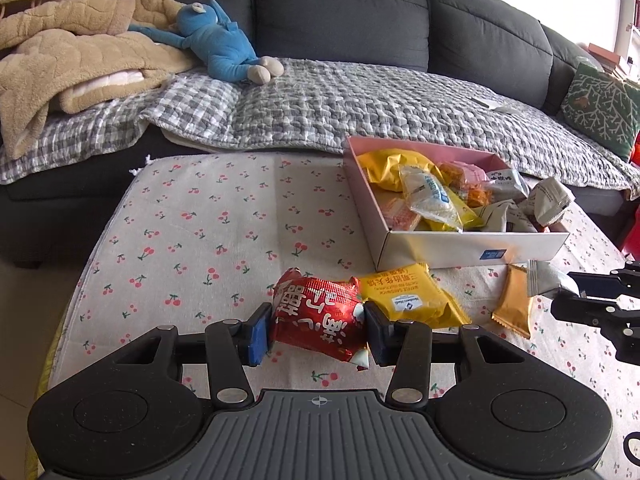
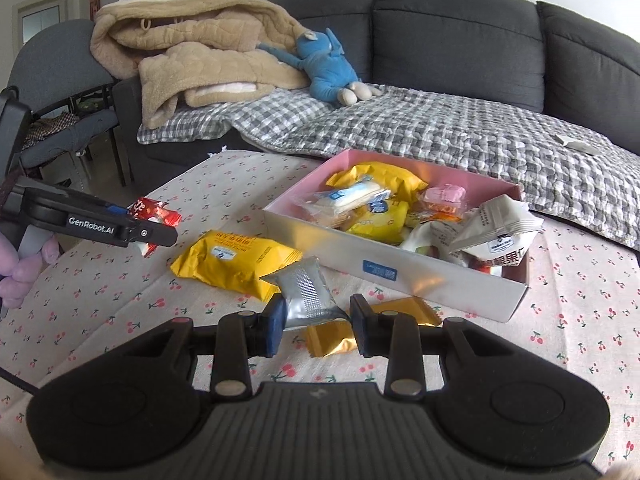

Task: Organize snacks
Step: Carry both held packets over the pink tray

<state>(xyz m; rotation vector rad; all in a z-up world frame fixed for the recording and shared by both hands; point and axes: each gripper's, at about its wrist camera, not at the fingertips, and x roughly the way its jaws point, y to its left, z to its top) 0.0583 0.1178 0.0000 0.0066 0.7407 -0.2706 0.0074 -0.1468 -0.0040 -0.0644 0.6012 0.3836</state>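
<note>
My left gripper (image 1: 318, 332) is shut on a red snack packet (image 1: 316, 316), held a little above the cherry-print tablecloth (image 1: 200, 220). In the right wrist view the left gripper (image 2: 148, 222) shows at the left with the red packet (image 2: 158, 212). My right gripper (image 2: 318, 322) is shut on a silver packet (image 2: 306, 296); the right gripper (image 1: 562, 291) is at the right edge of the left wrist view with the silver packet (image 1: 542, 280). A white box with a pink inside (image 1: 460, 246) (image 2: 360, 258) holds several snack packets. A yellow packet (image 1: 412, 300) (image 2: 236, 260) and a gold packet (image 1: 514, 308) (image 2: 332, 340) lie on the cloth before it.
A dark grey sofa (image 1: 340, 8) with a checked cover (image 1: 320, 100) stands behind the table. On it lie a beige blanket (image 1: 72, 48), a blue plush toy (image 1: 216, 44) and a green cushion (image 1: 600, 108). A grey chair (image 2: 60, 80) stands at the far left. A hand (image 2: 20, 268) grips the left tool.
</note>
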